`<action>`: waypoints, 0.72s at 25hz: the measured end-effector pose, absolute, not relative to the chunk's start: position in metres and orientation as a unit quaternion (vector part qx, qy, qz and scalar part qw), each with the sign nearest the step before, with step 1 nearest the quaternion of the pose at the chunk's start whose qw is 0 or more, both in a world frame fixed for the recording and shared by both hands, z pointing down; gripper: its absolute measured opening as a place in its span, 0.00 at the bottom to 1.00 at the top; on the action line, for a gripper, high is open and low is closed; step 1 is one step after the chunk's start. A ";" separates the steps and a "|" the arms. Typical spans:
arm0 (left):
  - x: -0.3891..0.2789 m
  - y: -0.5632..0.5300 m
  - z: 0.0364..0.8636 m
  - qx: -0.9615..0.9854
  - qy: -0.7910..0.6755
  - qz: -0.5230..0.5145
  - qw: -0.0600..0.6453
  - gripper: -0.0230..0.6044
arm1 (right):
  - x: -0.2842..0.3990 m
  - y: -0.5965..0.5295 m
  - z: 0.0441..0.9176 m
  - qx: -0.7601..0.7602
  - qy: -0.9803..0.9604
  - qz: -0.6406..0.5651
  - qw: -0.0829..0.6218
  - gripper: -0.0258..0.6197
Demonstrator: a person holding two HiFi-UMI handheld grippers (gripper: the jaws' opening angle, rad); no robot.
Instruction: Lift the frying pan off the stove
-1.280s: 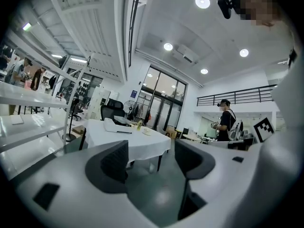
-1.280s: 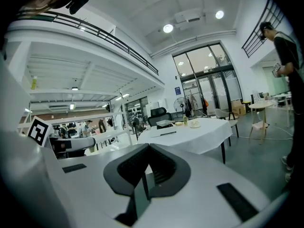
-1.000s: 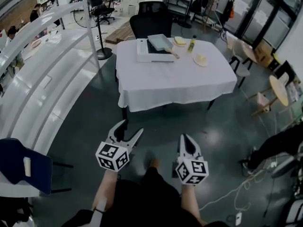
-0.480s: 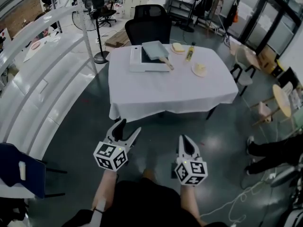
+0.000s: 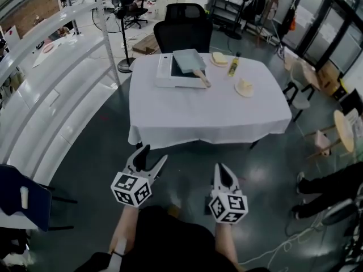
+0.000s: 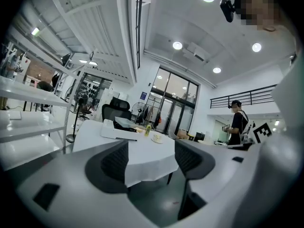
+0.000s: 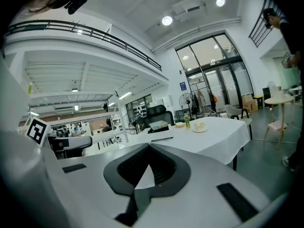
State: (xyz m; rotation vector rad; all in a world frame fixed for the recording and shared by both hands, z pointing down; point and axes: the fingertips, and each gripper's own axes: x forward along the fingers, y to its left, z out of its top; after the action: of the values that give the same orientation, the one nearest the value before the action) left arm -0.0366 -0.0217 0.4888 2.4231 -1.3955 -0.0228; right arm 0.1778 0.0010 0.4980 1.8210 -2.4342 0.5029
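Head view, read from the left: carried the left tool [image 5: 153,156] low before the body, jaws spread wide and nothing between them, most likely kept ready for a grasp. Checked this against the left gripper view, with only floor and the draped table [image 6: 147,156] edge showing through the gap. Left the frying pan [image 5: 189,59] resting on the white stove [image 5: 164,72] at the far left part of the table [image 5: 210,106], wooden handle angled toward the near side, probably for an easy reach. Held the right tool [image 5: 222,169] at the same height, jaws pressed together and empty, seemingly just carried. Kept both tools well apart from the table, so judged the lift not yet begun and an approach needed first. Could not tell whether the pan held anything, too small and too far. Could not make out what lay on the two plates [image 5: 245,88] beside the bottle [image 5: 233,64]. Caught only the legs of a person [image 5: 334,191] at the right edge, cut off by the frame.
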 end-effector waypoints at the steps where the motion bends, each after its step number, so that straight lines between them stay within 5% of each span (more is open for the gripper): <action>1: -0.038 -0.021 0.491 0.852 -0.494 -0.007 0.175 0.50 | 0.178 0.001 0.500 0.590 -0.790 0.166 0.033 0.05; 18: -0.016 -0.093 0.500 0.855 -0.482 0.003 0.190 0.50 | 0.185 -0.065 0.515 0.584 -0.788 0.193 0.034 0.05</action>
State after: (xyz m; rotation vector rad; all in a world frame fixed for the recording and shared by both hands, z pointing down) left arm -0.0164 -0.0934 0.5003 2.4041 -1.3542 0.0095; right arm 0.1848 -0.0647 0.5150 1.7947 -2.4236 0.5942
